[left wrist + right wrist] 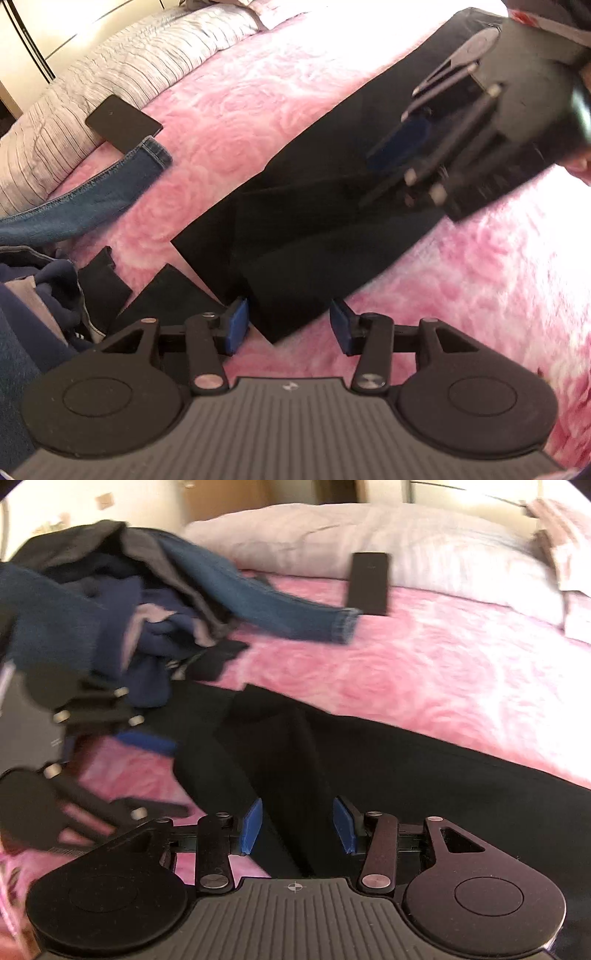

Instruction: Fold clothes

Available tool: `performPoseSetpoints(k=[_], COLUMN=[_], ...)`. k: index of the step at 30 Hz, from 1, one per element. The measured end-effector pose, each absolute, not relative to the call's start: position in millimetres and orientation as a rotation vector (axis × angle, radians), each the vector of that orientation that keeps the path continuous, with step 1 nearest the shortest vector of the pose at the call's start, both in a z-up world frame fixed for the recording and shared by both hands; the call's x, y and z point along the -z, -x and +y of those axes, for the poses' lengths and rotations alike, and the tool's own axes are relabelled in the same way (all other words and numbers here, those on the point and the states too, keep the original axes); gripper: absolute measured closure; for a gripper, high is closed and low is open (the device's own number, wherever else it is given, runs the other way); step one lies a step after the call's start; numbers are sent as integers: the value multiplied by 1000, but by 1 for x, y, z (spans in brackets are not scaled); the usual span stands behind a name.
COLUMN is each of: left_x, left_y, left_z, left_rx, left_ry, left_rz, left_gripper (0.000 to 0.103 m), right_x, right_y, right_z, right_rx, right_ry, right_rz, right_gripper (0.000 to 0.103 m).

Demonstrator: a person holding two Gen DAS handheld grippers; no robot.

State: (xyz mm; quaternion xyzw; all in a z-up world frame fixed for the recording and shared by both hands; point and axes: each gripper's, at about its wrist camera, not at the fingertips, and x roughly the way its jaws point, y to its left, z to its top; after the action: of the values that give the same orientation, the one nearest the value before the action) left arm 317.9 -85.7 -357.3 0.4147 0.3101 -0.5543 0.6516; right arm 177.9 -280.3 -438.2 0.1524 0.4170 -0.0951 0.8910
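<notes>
Black trousers (332,206) lie stretched flat on the pink bedspread (258,122), legs together. My left gripper (290,325) is open, its blue pads on either side of the hem end of the trousers. My right gripper (297,827) is open above the black trousers (369,775) further along, and it shows blurred at the upper right of the left wrist view (461,147). The left gripper appears blurred at the left of the right wrist view (92,738). Neither holds cloth.
A pile of unfolded clothes (92,602) with blue jeans (280,609) lies at the trousers' hem end. A black flat rectangular object (369,583) leans on a grey striped pillow (424,546). Small black cloth pieces (147,291) lie near the left gripper.
</notes>
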Motion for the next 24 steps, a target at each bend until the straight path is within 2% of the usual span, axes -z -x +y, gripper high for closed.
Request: performPoseSetpoints(k=[5,9,15,19,21,24], left_x=[355,359,379,391,396,397], left_y=[-303,-286,-262,-255,-251,-251], left_z=[-71,-50,-45,-55,-58,-56], left_rx=[1275,1267,1302,1351,1366,1363], left_ry=[-1020,-1099,-1284,-1382,-1434,-1456], left_rz=[725,729,535,421,371,340], left_gripper=[59,59,60,68,85,96], right_x=[454,468,470,475,480,483], right_y=[-200,-204,-188,-174,-168,-161], right_z=[-262,-228,-190,-184,-186,-191], right_rx=[-12,-138,-209,-187,-163,-105], right_ry=[-185,32,299,387,410,432], right_rz=[918,981,996,1033,1042,1049], right_gripper=[57,57,57,57,57,57])
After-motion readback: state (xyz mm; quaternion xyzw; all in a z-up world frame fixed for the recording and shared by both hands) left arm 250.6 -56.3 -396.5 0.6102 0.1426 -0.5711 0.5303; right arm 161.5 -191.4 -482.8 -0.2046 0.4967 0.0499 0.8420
